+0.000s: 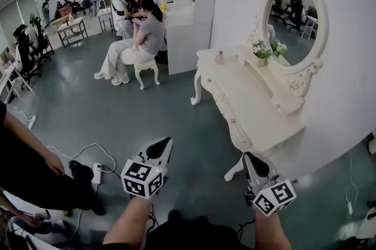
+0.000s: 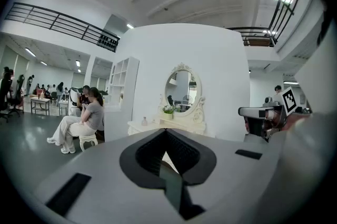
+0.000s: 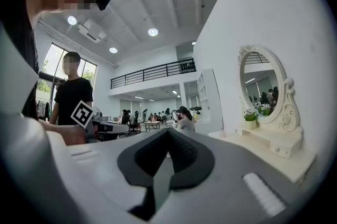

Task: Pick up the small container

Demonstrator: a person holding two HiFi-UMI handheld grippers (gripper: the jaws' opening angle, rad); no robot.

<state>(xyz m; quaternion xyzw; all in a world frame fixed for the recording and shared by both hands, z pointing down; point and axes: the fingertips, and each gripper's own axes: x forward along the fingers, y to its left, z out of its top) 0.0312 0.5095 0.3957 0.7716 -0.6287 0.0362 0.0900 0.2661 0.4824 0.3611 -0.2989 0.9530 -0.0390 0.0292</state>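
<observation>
The small container (image 1: pixel 220 57) is seen standing at the far end of the white dressing table (image 1: pixel 258 107), near the potted flowers (image 1: pixel 261 53) and below the oval mirror (image 1: pixel 292 13). Both tools are held well apart from it. The left gripper (image 1: pixel 158 150) is closed with nothing between its jaws, and the right gripper (image 1: pixel 254 162) is likewise closed and empty. The table should be approached first, and the jaws of the chosen gripper spread before the container is reached. A level approach from the open front edge is advised, so that the flowers are not knocked. The container appears upright, its long axis vertical and its narrow top upward, though it is too small for detail
</observation>
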